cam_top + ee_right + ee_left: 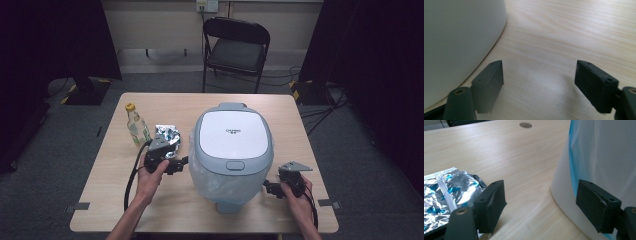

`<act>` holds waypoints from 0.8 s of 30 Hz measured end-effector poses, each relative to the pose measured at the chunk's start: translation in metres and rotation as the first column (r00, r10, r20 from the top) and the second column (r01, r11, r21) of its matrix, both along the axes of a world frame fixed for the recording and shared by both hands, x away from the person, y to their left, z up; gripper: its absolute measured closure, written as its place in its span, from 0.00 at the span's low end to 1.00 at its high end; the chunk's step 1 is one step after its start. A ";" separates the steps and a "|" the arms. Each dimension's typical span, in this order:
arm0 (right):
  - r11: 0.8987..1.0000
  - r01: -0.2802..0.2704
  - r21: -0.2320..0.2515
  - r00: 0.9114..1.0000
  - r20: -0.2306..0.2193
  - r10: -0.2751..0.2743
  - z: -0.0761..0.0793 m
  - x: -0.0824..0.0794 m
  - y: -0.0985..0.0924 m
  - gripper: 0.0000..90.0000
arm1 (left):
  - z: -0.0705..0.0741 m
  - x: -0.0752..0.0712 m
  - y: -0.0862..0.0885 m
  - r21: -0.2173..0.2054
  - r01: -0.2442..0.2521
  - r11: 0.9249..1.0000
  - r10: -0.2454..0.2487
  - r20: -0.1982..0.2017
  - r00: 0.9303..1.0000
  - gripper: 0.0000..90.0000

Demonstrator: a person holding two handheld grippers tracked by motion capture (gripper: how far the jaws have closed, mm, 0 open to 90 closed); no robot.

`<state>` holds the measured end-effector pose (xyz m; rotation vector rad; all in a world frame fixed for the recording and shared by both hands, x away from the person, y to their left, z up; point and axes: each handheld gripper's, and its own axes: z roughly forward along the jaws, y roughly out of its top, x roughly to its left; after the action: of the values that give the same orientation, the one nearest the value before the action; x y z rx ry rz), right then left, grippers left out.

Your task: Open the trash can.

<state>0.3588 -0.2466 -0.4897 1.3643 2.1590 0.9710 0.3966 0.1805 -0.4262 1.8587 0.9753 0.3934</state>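
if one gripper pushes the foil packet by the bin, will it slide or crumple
The foil packet looks thin and creased, so it would probably crumple rather than stay stiff. It lies flat and seems light, so a nudge would likely slide it across the smooth wooden table. Its shiny surface may slip between the fingers.

- The high view looks forward and down from above the person's side, taking in the whole table (120,200), a folding chair (235,50) beyond it and the floor around.
- The left gripper view sits low and close over the tabletop, facing along its 2 jaws past the foil packet (441,195) to the bin (604,157).
- The right gripper view is equally low and near, with the bin (456,37) at its left.
- All 3 views share the bin (232,155) and the wood around it.
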 end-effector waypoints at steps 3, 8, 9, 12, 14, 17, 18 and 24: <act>1.000 0.016 -0.022 1.000 -0.006 -0.016 -0.004 0.000 0.001 0.21 | 0.010 -0.003 0.009 -0.050 0.030 0.998 -0.030 0.015 0.999 0.21; 0.999 0.015 -0.049 1.000 0.007 -0.014 -0.008 -0.001 0.003 0.16 | 0.024 -0.006 0.010 -0.056 0.047 0.997 -0.046 0.019 0.999 0.21; 0.999 0.020 -0.043 1.000 0.020 -0.019 -0.010 -0.001 0.004 0.15 | 0.032 -0.009 0.010 -0.066 0.059 0.996 -0.057 0.033 0.998 0.21; 0.999 0.018 -0.043 1.000 0.024 -0.017 -0.011 -0.002 0.004 0.15 | 0.045 -0.015 0.011 -0.072 0.073 0.995 -0.070 0.050 0.996 0.21; 0.999 0.018 -0.043 1.000 0.024 -0.017 -0.011 -0.002 0.004 0.15 | 0.050 -0.017 0.012 -0.080 0.075 0.994 -0.070 0.060 0.996 0.21; 0.999 0.018 -0.043 1.000 0.024 -0.017 -0.011 -0.002 0.004 0.15 | 0.059 -0.022 0.014 -0.084 0.054 0.995 -0.049 0.062 0.997 0.21; 0.999 0.018 -0.043 1.000 0.024 -0.017 -0.011 -0.002 0.004 0.15 | 0.059 -0.022 0.014 -0.084 0.054 0.995 -0.049 0.062 0.997 0.21; 0.999 0.018 -0.043 1.000 0.024 -0.017 -0.011 -0.002 0.004 0.15 | 0.091 -0.033 0.016 -0.157 0.121 0.980 -0.104 0.114 0.988 0.24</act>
<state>0.3570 -0.2430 -0.5003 1.3419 2.1351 0.9238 0.3641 0.1968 -0.3355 1.7177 0.8028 0.3295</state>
